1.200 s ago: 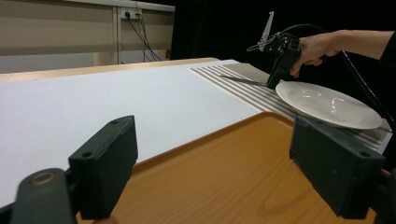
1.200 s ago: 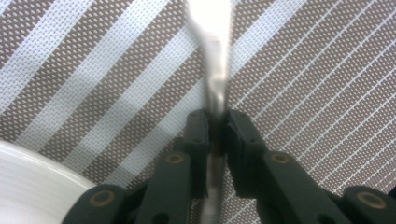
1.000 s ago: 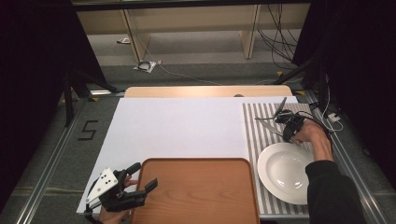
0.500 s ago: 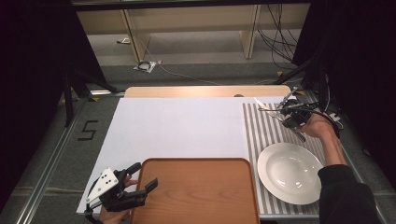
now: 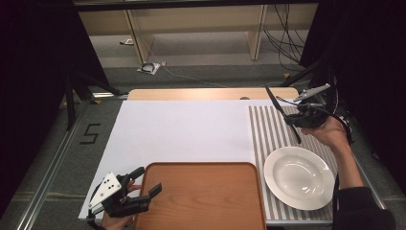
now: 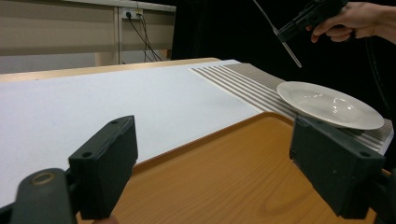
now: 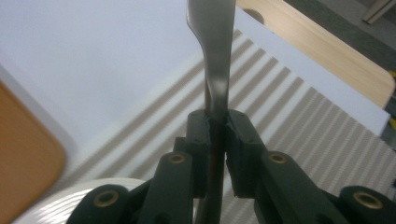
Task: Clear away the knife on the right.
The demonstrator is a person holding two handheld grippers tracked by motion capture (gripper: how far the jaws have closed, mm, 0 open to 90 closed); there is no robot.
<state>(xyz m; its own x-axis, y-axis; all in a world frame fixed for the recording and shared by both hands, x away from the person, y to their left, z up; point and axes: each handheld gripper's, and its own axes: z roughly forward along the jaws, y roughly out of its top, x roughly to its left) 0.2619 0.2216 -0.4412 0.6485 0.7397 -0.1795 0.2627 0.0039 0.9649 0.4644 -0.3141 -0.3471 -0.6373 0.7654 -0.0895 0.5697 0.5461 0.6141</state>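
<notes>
My right gripper (image 5: 291,120) hovers above the striped mat (image 5: 266,130), beyond the white plate (image 5: 299,177), and is shut on a slim metal piece of cutlery (image 5: 279,109). The right gripper view has its jaws (image 7: 216,126) pinched on the cutlery (image 7: 212,51), whose flat end points away from the camera. My left gripper (image 5: 147,181) rests at the front left corner of the wooden tray (image 5: 206,201). It is open with nothing between its jaws (image 6: 222,163). From the left gripper view, the right gripper (image 6: 299,25) holds the cutlery (image 6: 286,44) high above the plate (image 6: 327,102).
A white sheet (image 5: 182,127) covers most of the table, with the striped mat on its right side. The tray (image 6: 224,177) holds nothing. A bare wooden strip (image 5: 210,94) runs along the far edge. Shelving and cables stand on the floor behind.
The right hand has lifted the cutlery up and away from the plate, toward the far right. The left gripper has stayed put.
</notes>
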